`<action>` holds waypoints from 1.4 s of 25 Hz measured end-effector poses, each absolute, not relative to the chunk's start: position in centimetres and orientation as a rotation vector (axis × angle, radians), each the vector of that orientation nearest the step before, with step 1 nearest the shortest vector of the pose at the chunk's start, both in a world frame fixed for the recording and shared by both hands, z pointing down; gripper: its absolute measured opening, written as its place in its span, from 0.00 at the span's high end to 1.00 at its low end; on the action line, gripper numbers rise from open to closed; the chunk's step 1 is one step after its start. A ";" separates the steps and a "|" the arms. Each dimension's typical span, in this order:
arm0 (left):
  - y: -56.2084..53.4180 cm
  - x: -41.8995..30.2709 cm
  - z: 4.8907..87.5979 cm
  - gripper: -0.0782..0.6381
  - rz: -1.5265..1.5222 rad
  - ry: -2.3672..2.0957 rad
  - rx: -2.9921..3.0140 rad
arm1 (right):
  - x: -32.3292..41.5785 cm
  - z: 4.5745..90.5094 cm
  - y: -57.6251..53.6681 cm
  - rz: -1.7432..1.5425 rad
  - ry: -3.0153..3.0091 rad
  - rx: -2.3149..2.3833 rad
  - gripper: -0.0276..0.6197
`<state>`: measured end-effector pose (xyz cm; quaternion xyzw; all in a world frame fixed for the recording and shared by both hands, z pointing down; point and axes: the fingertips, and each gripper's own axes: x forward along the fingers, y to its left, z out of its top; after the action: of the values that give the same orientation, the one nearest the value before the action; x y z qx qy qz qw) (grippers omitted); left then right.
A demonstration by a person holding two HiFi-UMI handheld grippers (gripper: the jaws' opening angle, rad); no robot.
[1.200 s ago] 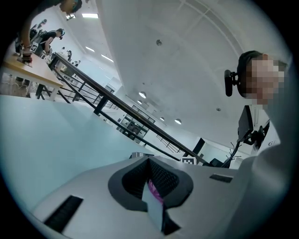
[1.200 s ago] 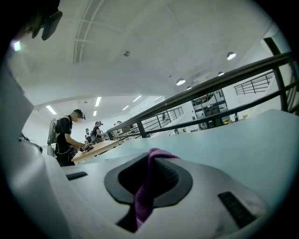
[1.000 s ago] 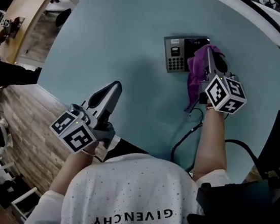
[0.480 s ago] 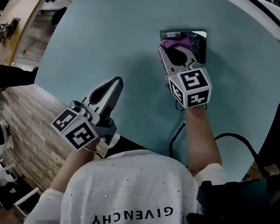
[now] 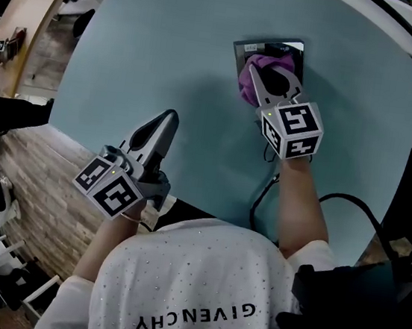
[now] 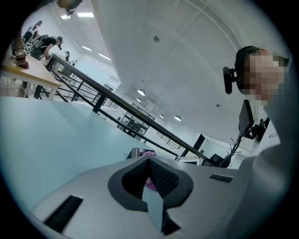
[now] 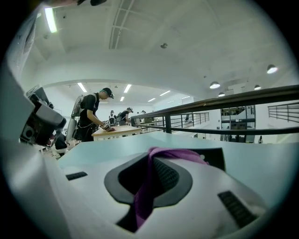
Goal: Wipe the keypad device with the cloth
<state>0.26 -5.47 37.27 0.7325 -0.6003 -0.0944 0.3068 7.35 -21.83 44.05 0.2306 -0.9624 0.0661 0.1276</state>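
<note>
The keypad device (image 5: 245, 50) lies flat at the far side of the pale blue table (image 5: 159, 63), mostly covered. A purple cloth (image 5: 252, 76) is pressed on top of it, with my right gripper (image 5: 257, 75) shut on the cloth. In the right gripper view the cloth (image 7: 152, 179) runs out between the closed jaws over the device's dark face (image 7: 212, 158). My left gripper (image 5: 168, 119) hovers shut and empty near the table's front left, well apart from the device. From the left gripper view the device (image 6: 138, 152) and cloth (image 6: 148, 153) show small beyond the jaws.
A black cable (image 5: 266, 196) trails from the device toward the table's near edge beside my right arm. A wood-plank floor (image 5: 35, 175) lies left of the table. People work at a wooden bench (image 7: 114, 132) in the distance. A dark railing (image 7: 224, 114) runs behind the table.
My right gripper swept the cloth leftward from the device's right side onto its face, then edged slightly back right. The left gripper has barely moved.
</note>
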 end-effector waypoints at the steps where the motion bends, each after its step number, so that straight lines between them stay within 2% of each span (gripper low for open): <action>1: -5.5 0.3 37.3 0.88 -0.248 -1.585 1.939 | 7.7 44.1 -22.1 0.196 -2.797 0.694 0.92; 27: -4.8 0.2 37.7 0.88 -0.251 -1.579 1.920 | 18.3 45.4 -28.6 0.526 -2.691 1.194 0.92; 35: -4.8 0.5 38.3 0.88 -0.263 -1.574 1.908 | 14.4 41.9 -25.1 0.472 -2.910 0.945 0.92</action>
<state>0.46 -4.78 38.25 0.7263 -0.5992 -0.1001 0.3214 14.45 -25.11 41.95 0.3053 -0.9397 0.1524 0.0228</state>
